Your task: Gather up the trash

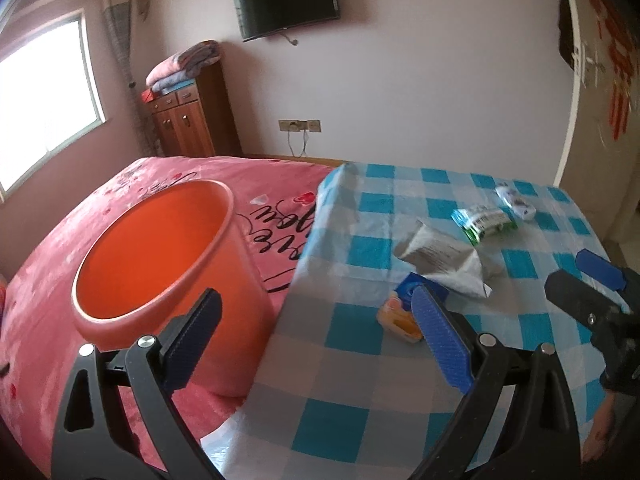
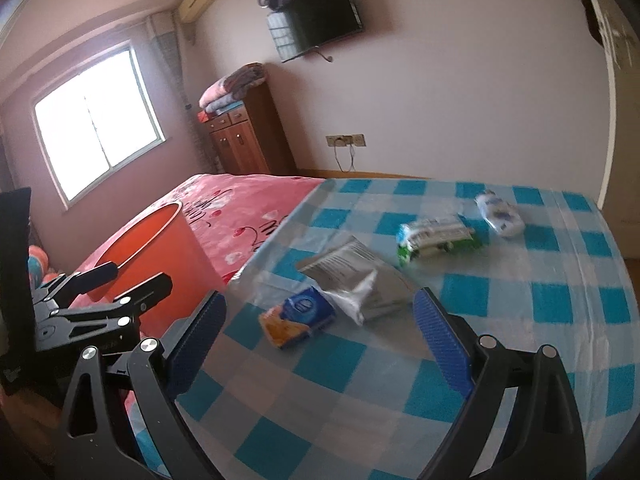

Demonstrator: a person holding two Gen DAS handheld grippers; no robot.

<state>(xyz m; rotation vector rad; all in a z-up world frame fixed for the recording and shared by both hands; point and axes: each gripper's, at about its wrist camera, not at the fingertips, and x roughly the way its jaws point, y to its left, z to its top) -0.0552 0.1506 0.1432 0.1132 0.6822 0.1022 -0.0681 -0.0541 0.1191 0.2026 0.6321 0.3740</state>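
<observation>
An orange bin [image 1: 160, 256] stands on the pink bedspread, left of the blue checked cloth [image 1: 360, 360]. On the cloth lie a small orange-and-blue packet [image 2: 298, 316], a crumpled silver pouch [image 2: 356, 276], a green-and-white wrapper [image 2: 434, 236] and a white wrapper [image 2: 500, 210]. My left gripper [image 1: 316, 316] is open, spanning the bin's near side and the packet [image 1: 400, 316], with nothing between its fingers. My right gripper [image 2: 320, 316] is open just in front of the packet and the pouch, above the cloth. The right gripper's blue pads [image 1: 600, 268] show at the right edge of the left wrist view.
The pink bedspread [image 1: 100, 232] stretches left toward a window wall. A wooden cabinet [image 1: 192, 120] with folded blankets stands at the back, and a TV [image 1: 288, 0] hangs on the wall. The cloth drops off at its right edge [image 2: 612, 240].
</observation>
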